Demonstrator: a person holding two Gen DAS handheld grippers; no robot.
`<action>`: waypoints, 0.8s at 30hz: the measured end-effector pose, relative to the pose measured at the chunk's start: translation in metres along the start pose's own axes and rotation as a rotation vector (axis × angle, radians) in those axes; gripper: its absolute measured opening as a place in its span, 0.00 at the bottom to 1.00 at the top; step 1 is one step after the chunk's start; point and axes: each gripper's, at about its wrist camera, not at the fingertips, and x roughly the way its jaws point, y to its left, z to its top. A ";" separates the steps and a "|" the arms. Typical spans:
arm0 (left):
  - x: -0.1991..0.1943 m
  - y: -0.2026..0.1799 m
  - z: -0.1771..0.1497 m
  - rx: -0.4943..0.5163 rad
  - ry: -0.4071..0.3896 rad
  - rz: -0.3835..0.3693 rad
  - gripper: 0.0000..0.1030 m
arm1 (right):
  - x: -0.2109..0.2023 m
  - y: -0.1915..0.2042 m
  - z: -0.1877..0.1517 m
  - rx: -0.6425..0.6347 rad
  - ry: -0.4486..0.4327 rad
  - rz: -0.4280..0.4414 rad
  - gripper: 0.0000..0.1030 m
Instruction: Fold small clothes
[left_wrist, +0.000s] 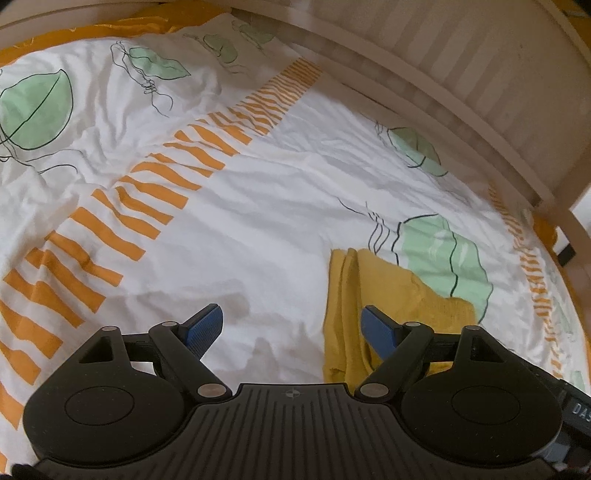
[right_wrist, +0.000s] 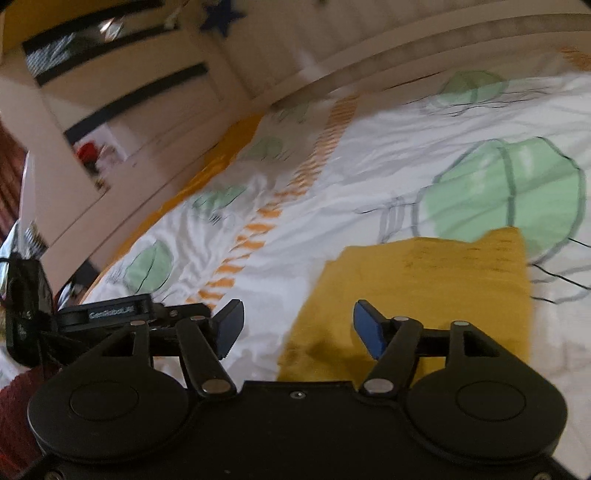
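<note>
A small mustard-yellow garment (left_wrist: 384, 295) lies folded flat on the white patterned bedcover (left_wrist: 258, 229). In the left wrist view it sits at the lower right, under my right-hand finger. My left gripper (left_wrist: 291, 328) is open and empty, its left blue pad (left_wrist: 205, 326) over bare bedcover. In the right wrist view the garment (right_wrist: 417, 291) lies ahead and beneath my right gripper (right_wrist: 299, 328), which is open and empty just above its near edge. This view is motion-blurred.
The bedcover has orange striped bands (left_wrist: 155, 199) and green leaf prints (left_wrist: 443, 258). A pale wooden bed frame (left_wrist: 461, 103) runs along the far side. White furniture with dark handles (right_wrist: 122, 99) stands beyond the bed. The left gripper's body (right_wrist: 110, 314) shows at the left.
</note>
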 end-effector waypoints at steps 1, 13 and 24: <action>0.001 -0.001 0.000 0.004 0.002 0.000 0.79 | 0.001 -0.004 -0.002 0.012 0.007 -0.007 0.71; 0.012 -0.021 -0.015 0.103 0.057 -0.056 0.79 | 0.051 0.021 -0.062 -0.066 0.263 0.121 0.75; 0.016 -0.035 -0.027 0.127 0.094 -0.119 0.79 | 0.025 0.042 -0.066 -0.329 0.183 0.001 0.61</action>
